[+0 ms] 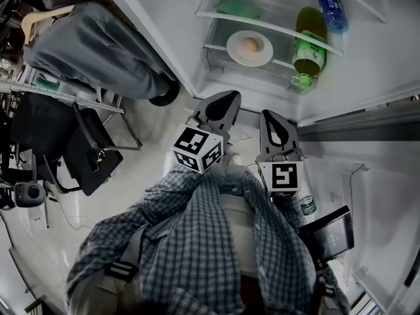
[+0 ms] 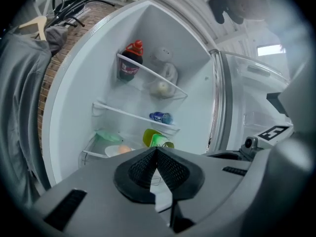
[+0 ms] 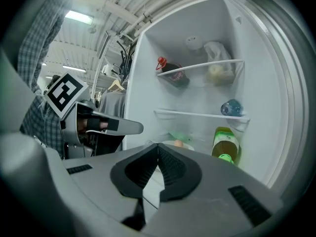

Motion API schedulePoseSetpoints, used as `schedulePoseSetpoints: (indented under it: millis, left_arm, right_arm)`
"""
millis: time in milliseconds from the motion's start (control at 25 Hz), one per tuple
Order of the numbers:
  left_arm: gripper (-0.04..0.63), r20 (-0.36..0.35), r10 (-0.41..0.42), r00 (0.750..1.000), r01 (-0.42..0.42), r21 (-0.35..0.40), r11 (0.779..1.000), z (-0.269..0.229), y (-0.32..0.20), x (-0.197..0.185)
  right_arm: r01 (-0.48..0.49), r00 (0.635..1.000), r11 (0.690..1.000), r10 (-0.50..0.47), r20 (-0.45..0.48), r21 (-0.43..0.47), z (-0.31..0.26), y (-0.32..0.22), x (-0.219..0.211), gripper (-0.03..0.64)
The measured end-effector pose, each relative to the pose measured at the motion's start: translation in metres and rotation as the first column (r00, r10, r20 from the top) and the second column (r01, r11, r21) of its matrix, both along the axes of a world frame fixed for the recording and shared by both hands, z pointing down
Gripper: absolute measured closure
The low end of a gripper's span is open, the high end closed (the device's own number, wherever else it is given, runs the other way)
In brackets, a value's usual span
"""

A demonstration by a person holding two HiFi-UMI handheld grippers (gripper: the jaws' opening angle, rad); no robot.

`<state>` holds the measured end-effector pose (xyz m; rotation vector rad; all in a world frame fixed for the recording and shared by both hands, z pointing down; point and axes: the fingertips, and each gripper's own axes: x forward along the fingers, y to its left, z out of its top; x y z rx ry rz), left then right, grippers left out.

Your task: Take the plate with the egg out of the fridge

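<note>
Closest in, your left gripper [image 2: 157,153] has its jaws pressed together with nothing between them, and same deal with your right gripper [image 3: 158,151]: pads meeting at the tip, empty. They sit side by side in front of your checked shirt [image 1: 197,241], both pointing into the open fridge [image 1: 164,38], neither touching anything in there. Past the tips, the white plate [image 1: 249,48] with the egg [image 1: 250,44] on it sits on the lowest wire shelf [image 1: 262,23], well apart from both grippers. From the left jaws it's ahead and off to the left; from the right jaws it's pretty much straight ahead, just a touch right. Right of the plate on that shelf there's a green bottle [image 1: 308,48] lying tipped, and behind the plate something pale green [image 1: 235,8] that you can't really make out. One shelf further up is a blue-capped water bottle [image 1: 331,8] on its side, and the top shelf has a dark red-capped sauce bottle [image 2: 131,63] next to a clear bag [image 2: 165,78].
</note>
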<state>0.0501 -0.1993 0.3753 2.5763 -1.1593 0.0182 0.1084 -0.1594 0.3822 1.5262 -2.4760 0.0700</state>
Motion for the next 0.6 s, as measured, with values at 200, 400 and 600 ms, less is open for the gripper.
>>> schedulePoseSetpoints:
  millis: [200,400,600]
  left_arm:
    - [0.589,-0.031,0.008,0.999,-0.008,-0.018,1.0,0.002,-0.019,-0.005]
    - [0.589,-0.07,0.005,0.998,-0.009,-0.063,0.998,0.01,-0.038,-0.011]
    - [0.589,-0.175,0.04,0.984,-0.068,-0.157,0.985,0.025,-0.05,-0.007]
  right_arm:
    - [-0.018,1.0,1.0,0.018,0.0,0.0,-0.002,-0.017,-0.007,0.611]
    - [-0.021,1.0,1.0,0.021,-0.013,0.005,-0.002,-0.034,-0.016,0.611]
    - [-0.032,0.999,0.999,0.032,-0.021,-0.006,-0.002,-0.044,-0.023,0.611]
